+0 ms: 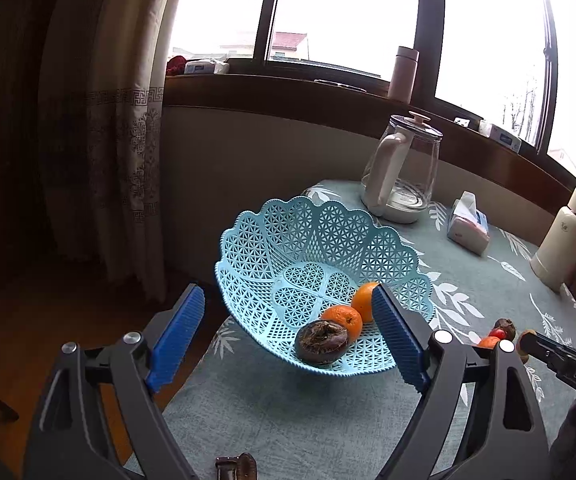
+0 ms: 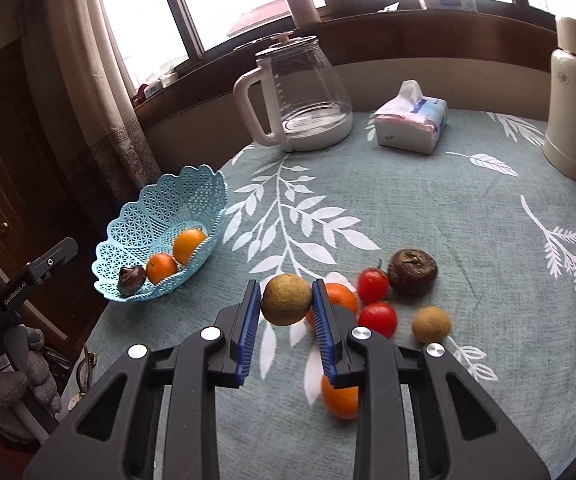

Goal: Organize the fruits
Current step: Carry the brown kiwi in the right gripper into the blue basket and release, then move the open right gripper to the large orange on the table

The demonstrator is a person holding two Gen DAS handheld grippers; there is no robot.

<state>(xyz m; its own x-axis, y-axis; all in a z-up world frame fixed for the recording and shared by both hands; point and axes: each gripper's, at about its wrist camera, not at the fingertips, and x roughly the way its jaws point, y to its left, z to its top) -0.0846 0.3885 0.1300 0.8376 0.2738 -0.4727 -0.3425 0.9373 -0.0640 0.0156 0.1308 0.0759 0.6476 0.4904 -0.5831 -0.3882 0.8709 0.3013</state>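
Note:
A light blue lattice basket stands at the table's left edge with two oranges and a dark wrinkled fruit inside. My left gripper hovers open before the basket, its fingers empty. My right gripper is shut on a brown-green round fruit, lifted above the cloth. On the table lie two red tomatoes, oranges, another dark fruit and a second brown fruit. In the left wrist view the loose fruits show at the right.
A glass kettle, a tissue pack and a cream flask stand at the back of the round table. A curtain hangs left. The table edge drops off left of the basket.

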